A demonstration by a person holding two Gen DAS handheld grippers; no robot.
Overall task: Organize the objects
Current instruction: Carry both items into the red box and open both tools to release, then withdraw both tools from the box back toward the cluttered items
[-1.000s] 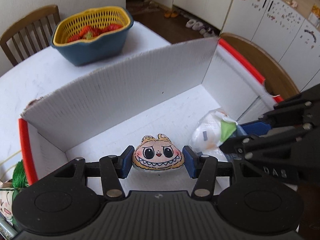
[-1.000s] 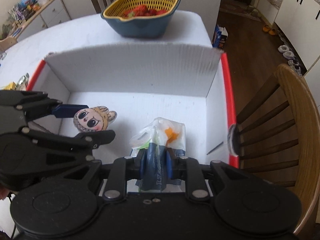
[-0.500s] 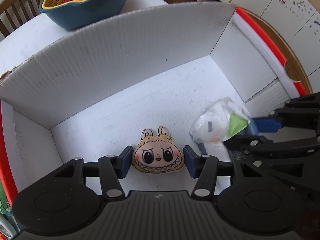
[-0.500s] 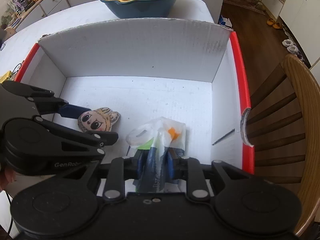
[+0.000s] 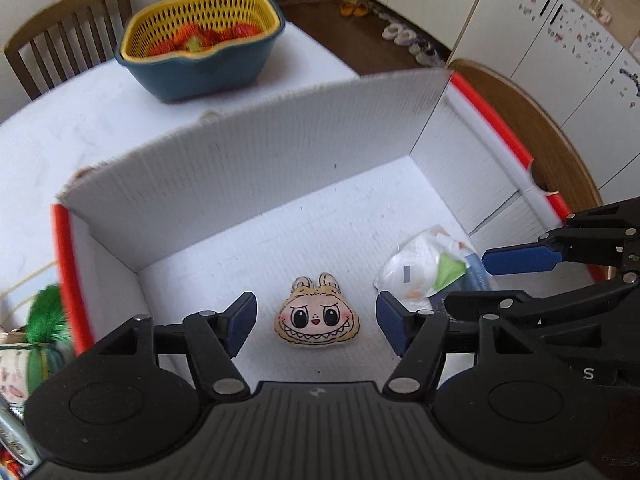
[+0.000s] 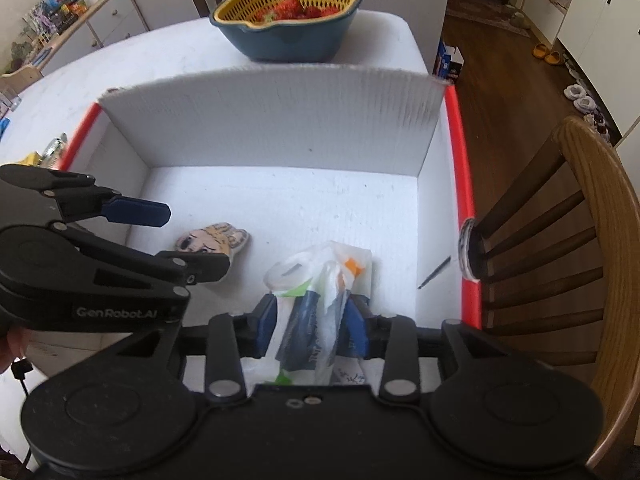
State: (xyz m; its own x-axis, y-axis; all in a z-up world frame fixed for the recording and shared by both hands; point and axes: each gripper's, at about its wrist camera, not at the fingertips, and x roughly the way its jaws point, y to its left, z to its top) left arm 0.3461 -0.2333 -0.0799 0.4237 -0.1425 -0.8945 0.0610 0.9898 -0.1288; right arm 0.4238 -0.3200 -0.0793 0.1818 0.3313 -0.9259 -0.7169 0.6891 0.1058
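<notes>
You are at the release step: your left hand-held gripper (image 5: 316, 322) has just been opening and stands clear of the toy face (image 5: 317, 318) lying on the box (image 5: 280, 152) floor. Your right hand-held gripper (image 6: 311, 322) has just been opening too, with the plastic packet (image 6: 320, 280) between its jaws; whether they still press it I cannot tell. Next, lift both straight out.

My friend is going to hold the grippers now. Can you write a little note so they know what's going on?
Left gripper: open, jaws have just been opening; the monster-face toy lies free between them on the floor of the white box.
Right gripper: jaws have just been opening around the plastic packet, which lies in the box; it looks let go.
Done: both things are in the box.
Left: lift both grippers out. More things lie on the table beside the box; the strawberry basket stands behind it.
</notes>
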